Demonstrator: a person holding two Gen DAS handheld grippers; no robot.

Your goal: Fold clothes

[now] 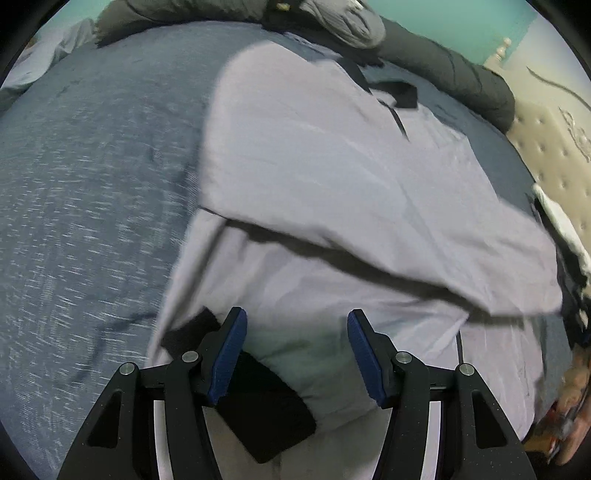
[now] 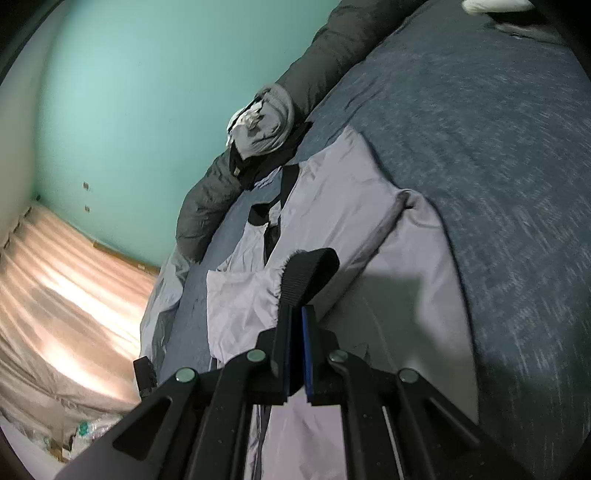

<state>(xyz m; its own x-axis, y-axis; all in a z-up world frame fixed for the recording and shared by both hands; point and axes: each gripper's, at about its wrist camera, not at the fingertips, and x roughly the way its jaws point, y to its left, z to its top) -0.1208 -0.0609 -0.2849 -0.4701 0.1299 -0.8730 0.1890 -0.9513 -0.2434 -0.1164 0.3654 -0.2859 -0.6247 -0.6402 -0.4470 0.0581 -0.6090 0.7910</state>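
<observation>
A pale lilac jacket with black trim lies spread on a blue-grey bed cover. One sleeve is folded across its body. My left gripper is open just above the jacket's near part, and a black cuff lies under its left finger. In the right wrist view the jacket lies on the cover. My right gripper is shut on the black ribbed cuff of a sleeve and holds it above the jacket.
A dark grey rolled duvet and a grey bundle of clothes lie along the far side of the bed. A beige tufted headboard is at the right. A teal wall and a beige sheet are left of the bed.
</observation>
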